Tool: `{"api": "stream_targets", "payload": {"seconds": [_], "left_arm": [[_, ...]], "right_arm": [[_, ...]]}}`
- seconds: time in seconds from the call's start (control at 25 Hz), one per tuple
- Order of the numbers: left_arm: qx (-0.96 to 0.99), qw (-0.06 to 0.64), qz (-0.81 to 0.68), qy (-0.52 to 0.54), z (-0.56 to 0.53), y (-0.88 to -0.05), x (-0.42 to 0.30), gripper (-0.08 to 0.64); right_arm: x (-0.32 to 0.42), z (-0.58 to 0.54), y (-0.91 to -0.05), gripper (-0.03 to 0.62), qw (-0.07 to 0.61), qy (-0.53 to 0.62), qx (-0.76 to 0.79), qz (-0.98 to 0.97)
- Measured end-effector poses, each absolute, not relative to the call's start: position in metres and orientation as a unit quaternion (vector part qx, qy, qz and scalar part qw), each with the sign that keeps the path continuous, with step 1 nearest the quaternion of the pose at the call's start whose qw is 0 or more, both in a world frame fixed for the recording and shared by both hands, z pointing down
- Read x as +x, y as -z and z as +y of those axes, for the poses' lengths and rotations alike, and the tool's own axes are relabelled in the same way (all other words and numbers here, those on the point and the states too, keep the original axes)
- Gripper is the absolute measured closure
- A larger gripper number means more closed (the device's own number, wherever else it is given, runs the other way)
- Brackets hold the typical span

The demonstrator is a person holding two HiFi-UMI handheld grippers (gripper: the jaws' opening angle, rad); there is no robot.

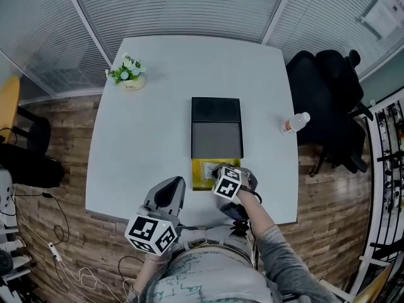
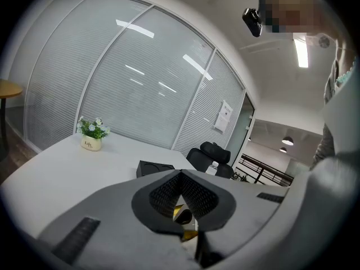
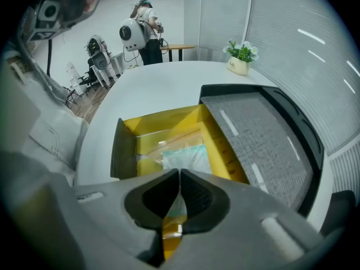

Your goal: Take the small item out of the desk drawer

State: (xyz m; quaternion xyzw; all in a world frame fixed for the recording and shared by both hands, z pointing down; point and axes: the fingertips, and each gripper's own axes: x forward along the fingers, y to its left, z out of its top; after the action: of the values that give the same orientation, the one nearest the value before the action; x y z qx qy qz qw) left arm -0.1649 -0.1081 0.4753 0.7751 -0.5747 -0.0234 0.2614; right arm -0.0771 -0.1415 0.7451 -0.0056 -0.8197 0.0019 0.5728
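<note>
- The right tongs (image 1: 214, 169) were pointed steeply down into the pulled-out yellow drawer (image 1: 200, 180). Their jaws were brought almost together and pinched on the clear film of a small packet (image 3: 184, 157).
- The packet, pale teal inside its wrapper, was seen lying in the drawer's tray. It lay directly under and just ahead of the right tongs' tips, within the yellow walls.
- The dark drawer box (image 1: 216, 128), topped with a grey panel, was set on the white worktop (image 1: 151, 144) just beyond the right tongs. The yellow drawer was drawn out of its near side.
- The left tongs (image 1: 175, 183) were held nearly level beside the right tongs, on their left, over the worktop's near edge. Their jaws were closed together and nothing was gripped between the pads.
- A small flower pot (image 1: 129, 74) was placed well ahead of the left tongs and off to their left, near the far corner.
- A plastic bottle (image 1: 295, 123) was lying well to the right of the right tongs, by the worktop's edge. A black chair (image 1: 325, 96) was parked beyond it.
</note>
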Motion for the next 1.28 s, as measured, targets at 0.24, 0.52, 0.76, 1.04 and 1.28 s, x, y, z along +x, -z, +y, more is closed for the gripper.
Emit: {"api": "stream_targets", "payload": {"seconds": [0.24, 0.52, 0.76, 1.04, 1.28], "left_arm": [[0.775, 0.268, -0.572, 0.024, -0.106, -0.475, -0.161, 0.562], [0.775, 0.265, -0.572, 0.025, -0.106, -0.473, -0.157, 0.561], [0.778, 0.263, -0.569, 0.025, -0.102, -0.47, -0.153, 0.562], [0.782, 0.264, -0.563, 0.032, -0.1, -0.466, -0.145, 0.563], [0.788, 0.264, -0.555, 0.031, -0.101, -0.465, -0.136, 0.561]], "right_arm": [[-0.076, -0.142, -0.743, 0.583, 0.563, -0.006, 0.003, -0.827], [-0.075, -0.143, -0.742, 0.585, 0.557, -0.009, 0.001, -0.83], [-0.074, -0.138, -0.738, 0.589, 0.557, -0.008, -0.005, -0.831], [-0.068, -0.136, -0.714, 0.589, 0.553, 0.0, -0.02, -0.833], [-0.063, -0.137, -0.68, 0.589, 0.545, 0.023, -0.025, -0.837]]}}
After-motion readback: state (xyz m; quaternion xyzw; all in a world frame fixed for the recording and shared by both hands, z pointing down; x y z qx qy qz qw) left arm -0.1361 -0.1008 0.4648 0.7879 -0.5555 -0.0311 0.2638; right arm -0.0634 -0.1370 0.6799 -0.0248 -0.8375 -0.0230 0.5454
